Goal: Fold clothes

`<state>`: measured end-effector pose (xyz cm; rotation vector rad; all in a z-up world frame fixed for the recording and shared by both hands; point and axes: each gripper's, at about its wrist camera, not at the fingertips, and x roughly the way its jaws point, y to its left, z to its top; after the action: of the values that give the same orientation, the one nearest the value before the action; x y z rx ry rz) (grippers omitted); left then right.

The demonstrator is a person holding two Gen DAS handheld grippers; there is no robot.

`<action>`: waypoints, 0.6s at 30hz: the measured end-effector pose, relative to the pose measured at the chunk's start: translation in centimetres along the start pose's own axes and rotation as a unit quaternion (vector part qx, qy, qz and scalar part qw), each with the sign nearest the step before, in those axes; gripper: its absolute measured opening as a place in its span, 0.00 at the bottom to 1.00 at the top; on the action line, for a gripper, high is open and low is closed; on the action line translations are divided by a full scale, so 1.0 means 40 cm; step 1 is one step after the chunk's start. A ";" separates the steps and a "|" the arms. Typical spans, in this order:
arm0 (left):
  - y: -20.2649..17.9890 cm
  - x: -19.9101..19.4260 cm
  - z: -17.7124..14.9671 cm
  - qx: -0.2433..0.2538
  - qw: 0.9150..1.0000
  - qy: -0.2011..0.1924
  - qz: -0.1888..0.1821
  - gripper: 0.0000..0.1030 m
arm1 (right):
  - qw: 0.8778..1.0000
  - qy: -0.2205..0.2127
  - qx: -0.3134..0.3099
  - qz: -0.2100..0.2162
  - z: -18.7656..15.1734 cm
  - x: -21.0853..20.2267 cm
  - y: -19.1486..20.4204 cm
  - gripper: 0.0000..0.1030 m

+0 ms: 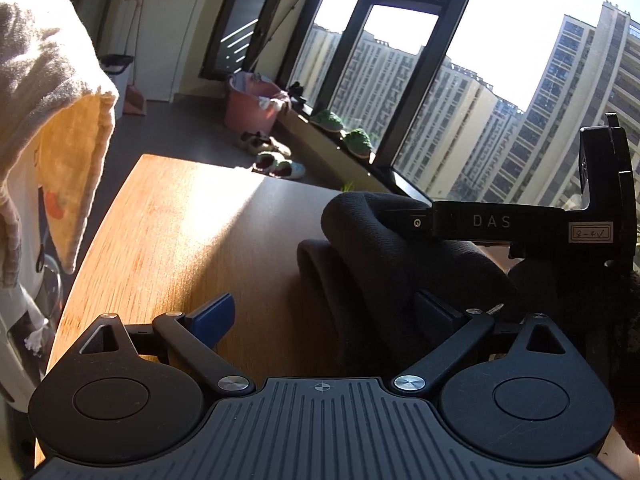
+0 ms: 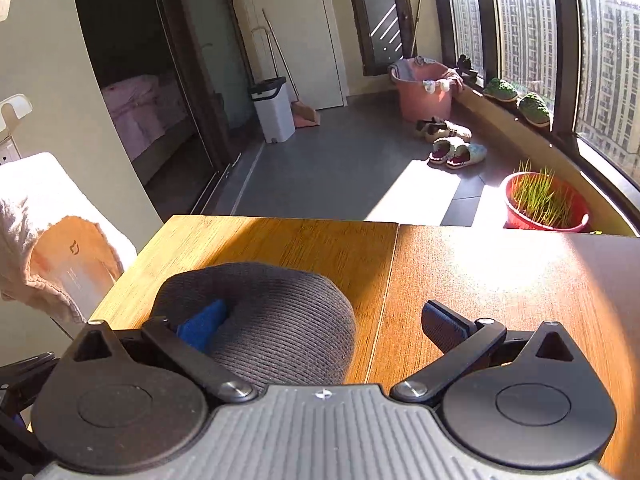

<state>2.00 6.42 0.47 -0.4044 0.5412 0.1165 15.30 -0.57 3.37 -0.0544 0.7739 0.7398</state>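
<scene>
A dark grey knitted garment [image 2: 276, 316] lies bunched in a rounded fold on the wooden table [image 2: 500, 280]. My right gripper [image 2: 320, 320] stands open over it. Its left blue pad [image 2: 202, 324] is tucked into the fabric, while its right pad [image 2: 444, 324] hovers over bare wood. In the left wrist view the same garment [image 1: 384, 256] looks almost black. My left gripper [image 1: 324, 312] is open beside it, with the left pad [image 1: 214, 320] free and the right pad [image 1: 436, 314] against the cloth. A black finger of the right gripper [image 1: 472, 222] reaches into the fold from the right.
A beige cloth [image 2: 44, 236] hangs over a white appliance past the table's left edge. On the floor beyond the table are a white bin [image 2: 274, 108], a pink tub [image 2: 424, 92], slippers [image 2: 456, 154] and a red pot of grass [image 2: 544, 204] by the window.
</scene>
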 end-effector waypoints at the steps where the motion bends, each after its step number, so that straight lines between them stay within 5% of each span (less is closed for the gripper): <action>1: 0.004 0.002 0.001 -0.003 1.000 0.001 -0.002 0.97 | 1.000 0.000 -0.006 -0.005 0.000 -0.004 0.006 1.00; 7: 0.031 -0.013 0.011 -0.048 0.998 -0.004 -0.033 0.90 | 0.994 -0.033 -0.078 -0.068 -0.027 -0.026 0.074 1.00; 18: 0.023 0.007 0.015 -0.013 1.000 -0.012 0.015 0.96 | 0.990 -0.053 -0.089 -0.091 -0.042 -0.035 0.094 1.00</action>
<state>2.31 7.51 0.49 -0.4192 0.5234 0.1578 11.22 0.92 3.87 -0.2416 0.5913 0.6301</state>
